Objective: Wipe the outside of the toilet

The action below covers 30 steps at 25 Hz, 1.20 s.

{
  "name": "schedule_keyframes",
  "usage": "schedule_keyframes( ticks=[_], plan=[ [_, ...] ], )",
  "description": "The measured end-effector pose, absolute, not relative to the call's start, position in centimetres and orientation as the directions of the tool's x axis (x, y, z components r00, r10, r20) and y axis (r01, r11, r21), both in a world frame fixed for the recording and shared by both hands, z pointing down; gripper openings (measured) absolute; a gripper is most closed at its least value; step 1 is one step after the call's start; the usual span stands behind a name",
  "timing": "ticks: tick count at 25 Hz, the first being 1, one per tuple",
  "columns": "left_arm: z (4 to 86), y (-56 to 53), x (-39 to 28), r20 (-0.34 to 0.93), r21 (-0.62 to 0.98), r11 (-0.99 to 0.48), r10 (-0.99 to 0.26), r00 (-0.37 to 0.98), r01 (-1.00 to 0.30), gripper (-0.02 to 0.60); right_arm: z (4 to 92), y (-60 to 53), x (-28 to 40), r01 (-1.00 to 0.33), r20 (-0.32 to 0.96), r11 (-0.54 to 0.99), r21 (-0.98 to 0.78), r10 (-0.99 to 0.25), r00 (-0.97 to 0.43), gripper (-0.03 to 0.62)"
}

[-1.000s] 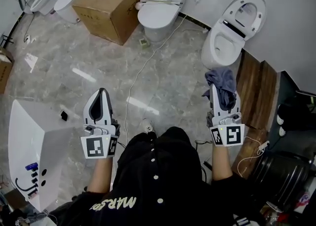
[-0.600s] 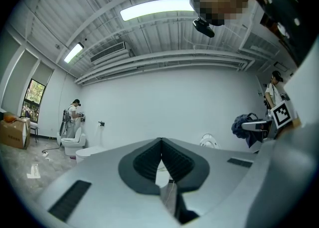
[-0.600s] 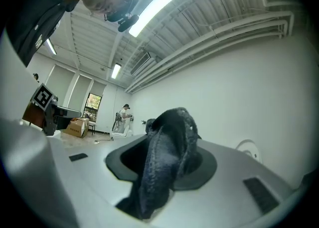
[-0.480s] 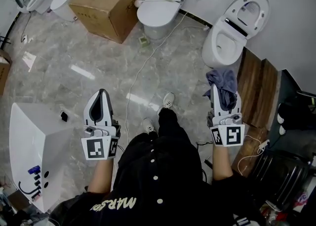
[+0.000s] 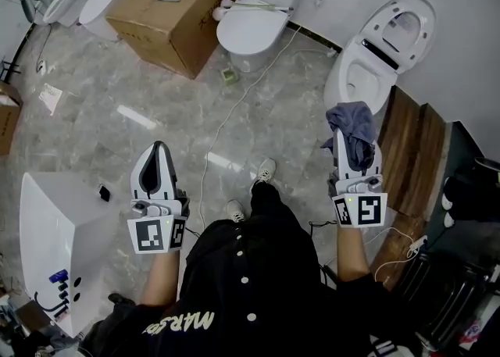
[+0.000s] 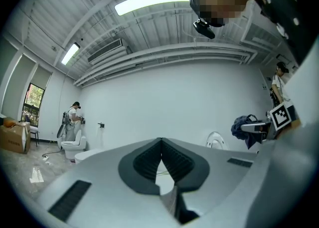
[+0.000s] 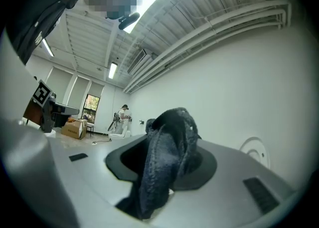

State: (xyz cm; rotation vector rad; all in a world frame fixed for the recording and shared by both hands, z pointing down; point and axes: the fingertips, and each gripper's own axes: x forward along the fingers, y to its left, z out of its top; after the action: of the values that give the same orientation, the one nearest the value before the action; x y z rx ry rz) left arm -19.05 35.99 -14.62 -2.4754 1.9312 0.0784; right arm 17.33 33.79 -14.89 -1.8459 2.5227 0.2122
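Seen from above, a person in a black shirt stands on a grey marble floor (image 5: 156, 82), holding a gripper in each hand. The right gripper (image 5: 356, 162) pinches a dark blue-grey cloth (image 5: 351, 123), which bunches up over its tips and hangs between the jaws. The left gripper (image 5: 158, 162) holds nothing, and its jaws are pressed together with the tips meeting.

The toilet (image 5: 361, 76), lid raised, stands against the wall just ahead of the cloth and seemingly untouched by it, beside dark wooden boards (image 5: 406, 144). A second toilet (image 5: 250, 23), lid down, stands further left by a cardboard box (image 5: 176, 4).

Wiping looks not yet begun — this seems to be the approach. The next move likely calls for lowering the cloth onto the bowl's outer wall — so that fabric, not gripper tips, meets the porcelain.
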Motion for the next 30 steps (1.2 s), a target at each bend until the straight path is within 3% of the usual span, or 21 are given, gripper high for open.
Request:
schedule_keyframes(
  ticks=[18, 30],
  plan=[
    [-16.0, 19.7, -11.8, -0.069, 0.030, -0.212, -0.975, 0.209, -0.977, 0.009, -15.1, 16.2, 23.7, -0.931, -0.088, 0.347, 0.115, -0.930, -0.357, 0.144],
    [-13.7, 17.0, -13.3, -0.004, 0.049, -0.124, -0.992, 0.124, -0.991, 0.009, -13.2, 9.8, 21.4, -0.899, -0.048, 0.429, 0.086, -0.900, -0.433, 0.144]
  ],
)
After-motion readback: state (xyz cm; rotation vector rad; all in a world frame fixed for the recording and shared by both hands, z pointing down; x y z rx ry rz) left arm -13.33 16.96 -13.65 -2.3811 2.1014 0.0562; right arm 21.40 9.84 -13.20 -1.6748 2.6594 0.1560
